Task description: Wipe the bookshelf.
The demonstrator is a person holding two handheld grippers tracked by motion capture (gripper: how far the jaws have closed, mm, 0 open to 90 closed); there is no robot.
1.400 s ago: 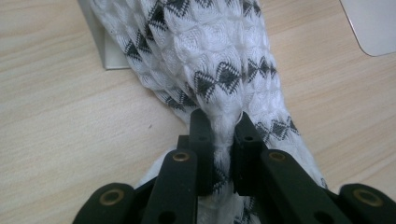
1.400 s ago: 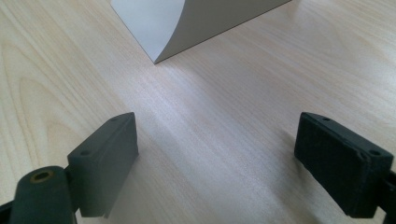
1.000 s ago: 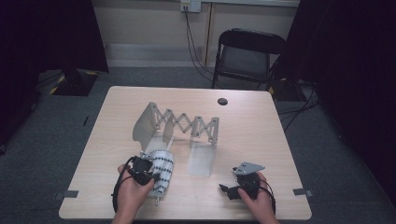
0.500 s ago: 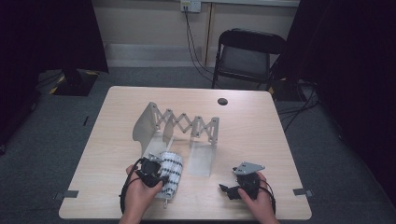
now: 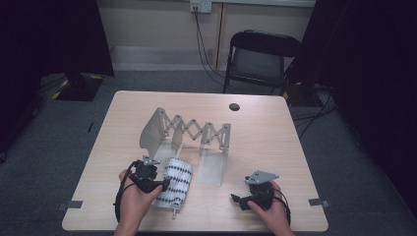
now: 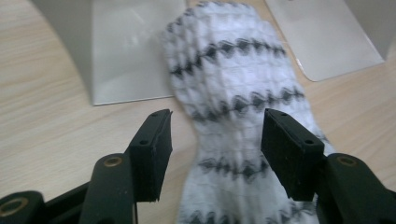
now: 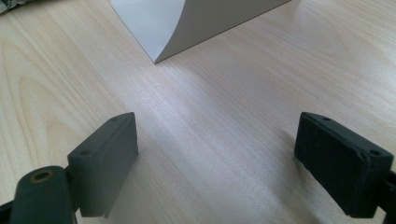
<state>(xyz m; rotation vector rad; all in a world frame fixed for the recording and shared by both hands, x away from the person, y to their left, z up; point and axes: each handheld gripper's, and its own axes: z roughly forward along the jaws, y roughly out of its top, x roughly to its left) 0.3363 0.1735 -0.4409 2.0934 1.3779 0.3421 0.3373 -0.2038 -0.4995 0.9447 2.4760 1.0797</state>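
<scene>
A rolled white cloth (image 5: pixel 178 183) with black zigzag bands lies near the table's front left, with a thin rod end sticking out at its near end. My left gripper (image 5: pixel 163 185) is at the roll's left side. In the left gripper view the cloth (image 6: pixel 233 88) runs between the pads (image 6: pixel 152 147), still pinched narrow there, but the pads stand clear of it. The left gripper (image 6: pixel 217 140) has just been opening and is open. My right gripper (image 5: pixel 237 199) rests at the front right. It is open (image 7: pixel 217 158) over bare wood with nothing between its pads.
A grey folding rack (image 5: pixel 189 130) with scissor links stands across the middle of the table (image 5: pixel 275 142). Its flat foot plates (image 5: pixel 214 166) reach toward the roll, and one plate corner (image 7: pixel 187 23) lies ahead of the right gripper. A dark round grommet (image 5: pixel 234 106) is at the back. A black chair (image 5: pixel 260 59) stands behind the table.
The roll has shifted slightly right toward the rack's foot plates. The left gripper has let go of it, its jaws spread, and drawn back a little. The right hand has stayed put.
</scene>
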